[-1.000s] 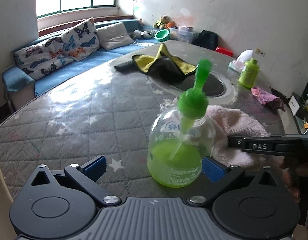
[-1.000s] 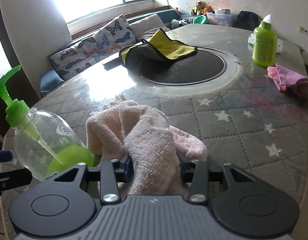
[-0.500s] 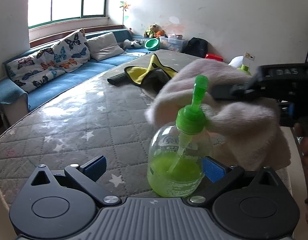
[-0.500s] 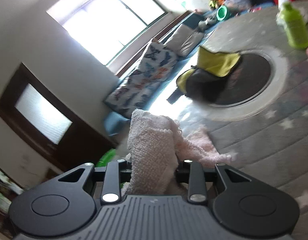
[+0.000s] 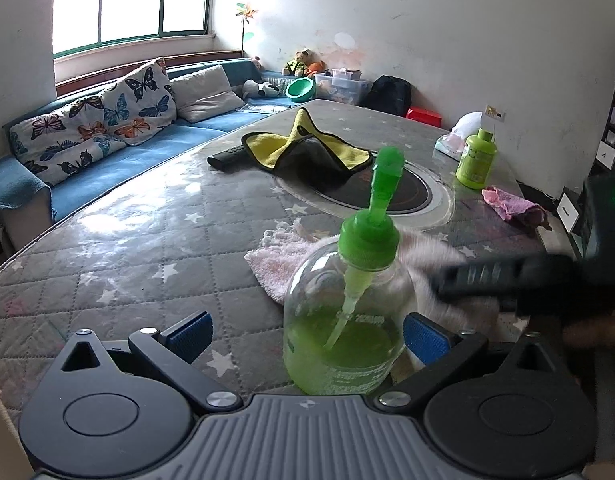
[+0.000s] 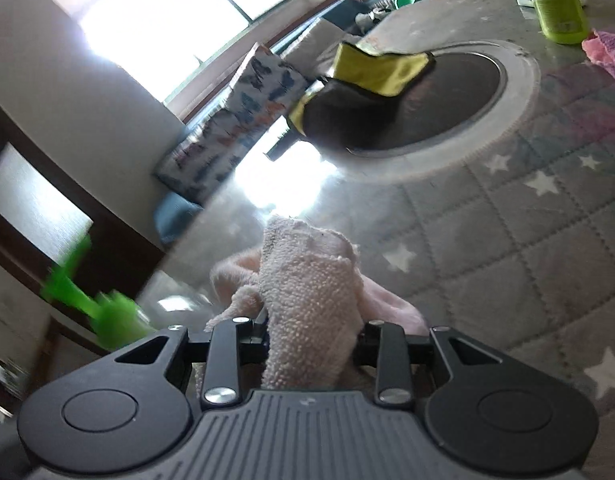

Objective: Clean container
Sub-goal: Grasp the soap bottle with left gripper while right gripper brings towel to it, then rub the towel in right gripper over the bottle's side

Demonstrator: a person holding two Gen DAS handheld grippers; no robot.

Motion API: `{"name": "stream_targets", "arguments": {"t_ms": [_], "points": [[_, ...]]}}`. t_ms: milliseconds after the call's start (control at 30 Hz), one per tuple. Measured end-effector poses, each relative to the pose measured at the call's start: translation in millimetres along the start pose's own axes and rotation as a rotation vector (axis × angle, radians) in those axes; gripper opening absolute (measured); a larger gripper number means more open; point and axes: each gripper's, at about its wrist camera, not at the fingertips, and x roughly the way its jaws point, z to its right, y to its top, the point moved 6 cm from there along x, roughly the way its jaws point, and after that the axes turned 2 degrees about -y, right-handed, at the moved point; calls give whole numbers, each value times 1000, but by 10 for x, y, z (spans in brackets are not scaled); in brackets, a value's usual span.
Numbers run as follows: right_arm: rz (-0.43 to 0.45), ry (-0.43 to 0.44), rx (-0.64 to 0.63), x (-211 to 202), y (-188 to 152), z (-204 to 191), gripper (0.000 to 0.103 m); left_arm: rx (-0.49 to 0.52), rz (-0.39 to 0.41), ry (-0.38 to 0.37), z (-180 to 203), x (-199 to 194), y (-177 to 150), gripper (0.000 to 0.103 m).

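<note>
Pump bottle (image 5: 343, 320), clear with green liquid in its lower part and a green pump head, stands upright on the quilted star-pattern table (image 5: 119, 248) near its front edge in the left wrist view. Left gripper (image 5: 307, 332) is spread wide: the right blue pad lies just beside the bottle wall, contact not resolvable, and the left blue pad (image 5: 189, 330) stands well apart from it, so nothing is clamped. Pink towel (image 5: 275, 268) lies on the table just behind the bottle and runs right, behind a blurred black part of the right gripper (image 5: 503, 280). Farther back, a yellow-and-grey cloth (image 5: 307, 152) overlaps the dark round inset plate (image 5: 407, 196) at the table centre, with a black remote (image 5: 227, 156) touching its left side. Toward the far right edge stand a small green bottle (image 5: 476, 160) and, nearer, a crumpled magenta cloth (image 5: 511, 208). In the right wrist view, tilted and motion-blurred, the right gripper (image 6: 311, 344) is closed on the pink towel (image 6: 307, 300), which bunches up between the fingers and spills forward onto the table (image 6: 507, 248). Pump bottle (image 6: 111, 316) shows only as a blurred green pump head at lower left, beside the gripper. The yellow-and-grey cloth (image 6: 371, 72), inset plate (image 6: 459, 92) and small green bottle (image 6: 557, 4) appear toward the upper right.
</note>
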Motion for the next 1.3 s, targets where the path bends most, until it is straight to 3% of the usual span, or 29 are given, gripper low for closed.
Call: {"name": "stream_targets", "arguments": {"t_ms": [200,367,500,733,900,1300], "points": [[-1,-17,-46,-152,-87,-41,30,21,11,2,19,23,24,103],[40,121,52,-356,131,-128,30,29,16,-9,-11,19,5,103],[54,204,48,-350,336,-279,30,39,17,-17,-31,-5,-8,103],[0,185,80,-5,312,-143,30,38,19,-19,-36,6,-6,103],[-41,116,36,142,228,-58,30,25,17,-23,-34,4,8,103],[-57,32,-120,-55,-215,-207,30,42,15,-45,-88,-40,-70,99]]}}
